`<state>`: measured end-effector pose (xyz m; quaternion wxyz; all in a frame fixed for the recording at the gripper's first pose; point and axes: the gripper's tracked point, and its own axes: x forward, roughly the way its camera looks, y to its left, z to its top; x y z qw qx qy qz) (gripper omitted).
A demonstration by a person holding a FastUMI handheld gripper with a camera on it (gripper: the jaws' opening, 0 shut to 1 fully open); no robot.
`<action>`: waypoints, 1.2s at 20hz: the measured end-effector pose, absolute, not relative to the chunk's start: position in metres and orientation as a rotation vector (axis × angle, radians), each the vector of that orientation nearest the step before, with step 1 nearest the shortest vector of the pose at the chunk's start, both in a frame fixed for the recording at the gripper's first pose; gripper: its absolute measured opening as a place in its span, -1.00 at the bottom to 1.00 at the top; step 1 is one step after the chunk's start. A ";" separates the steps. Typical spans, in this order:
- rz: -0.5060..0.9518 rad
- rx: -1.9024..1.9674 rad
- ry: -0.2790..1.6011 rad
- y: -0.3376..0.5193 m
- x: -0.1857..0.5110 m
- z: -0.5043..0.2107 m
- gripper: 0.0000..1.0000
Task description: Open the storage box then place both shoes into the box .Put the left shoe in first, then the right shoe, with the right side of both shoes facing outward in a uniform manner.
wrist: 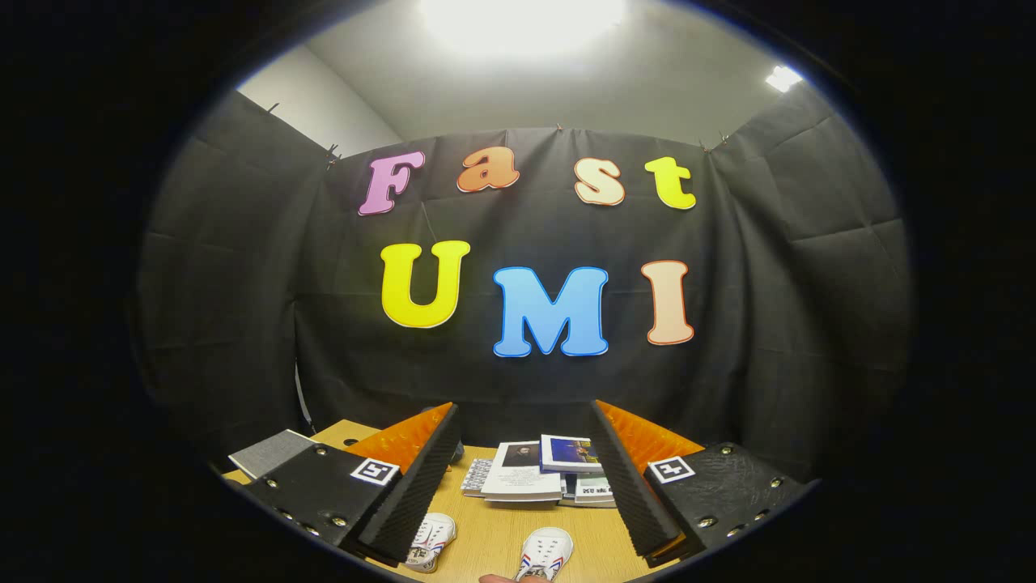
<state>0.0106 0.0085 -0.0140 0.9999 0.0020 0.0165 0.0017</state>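
The gripper (pixel 524 478) hangs above the wooden table (pixel 494 538), fingers spread wide with nothing between them. Two white shoes lie below: one shoe (pixel 430 541) beside the left finger, the other shoe (pixel 546 554) in the gap. Beyond the fingers sits a pile of books (pixel 534 474). I can't spot the storage box, so opening it looks not yet begun; finding it comes next.

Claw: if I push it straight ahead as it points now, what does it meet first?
Probably the pile of books beyond the open claw; depth is unclear. The two shoes lie lower, between its fingers.
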 end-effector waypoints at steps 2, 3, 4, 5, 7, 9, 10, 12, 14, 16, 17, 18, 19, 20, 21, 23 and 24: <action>0.010 0.002 0.041 0.014 0.018 -0.021 0.92; 0.015 0.005 0.047 0.017 0.020 -0.023 0.93; 0.020 0.011 0.055 0.019 0.022 -0.026 0.93; 0.032 0.018 0.063 0.022 0.024 -0.030 0.93; 0.057 0.035 0.094 0.030 0.031 -0.042 0.93; 0.092 0.084 0.136 0.043 0.036 -0.052 0.93; 0.108 0.104 0.148 0.049 0.038 -0.055 0.93; 0.140 0.117 0.170 0.061 0.043 -0.062 0.93; 0.193 0.123 0.197 0.081 0.049 -0.074 0.93; 0.275 0.189 0.266 0.109 0.051 -0.091 0.93; 0.314 0.236 0.297 0.123 0.050 -0.097 0.97; 0.339 0.269 0.325 0.133 0.051 -0.102 0.97; 0.360 0.287 0.352 0.143 0.053 -0.110 0.97; 0.386 0.302 0.374 0.154 0.055 -0.115 0.97; 0.409 0.312 0.398 0.165 0.056 -0.124 0.96; 0.477 0.360 0.474 0.189 0.055 -0.145 0.94; 0.525 0.417 0.520 0.203 0.052 -0.152 0.94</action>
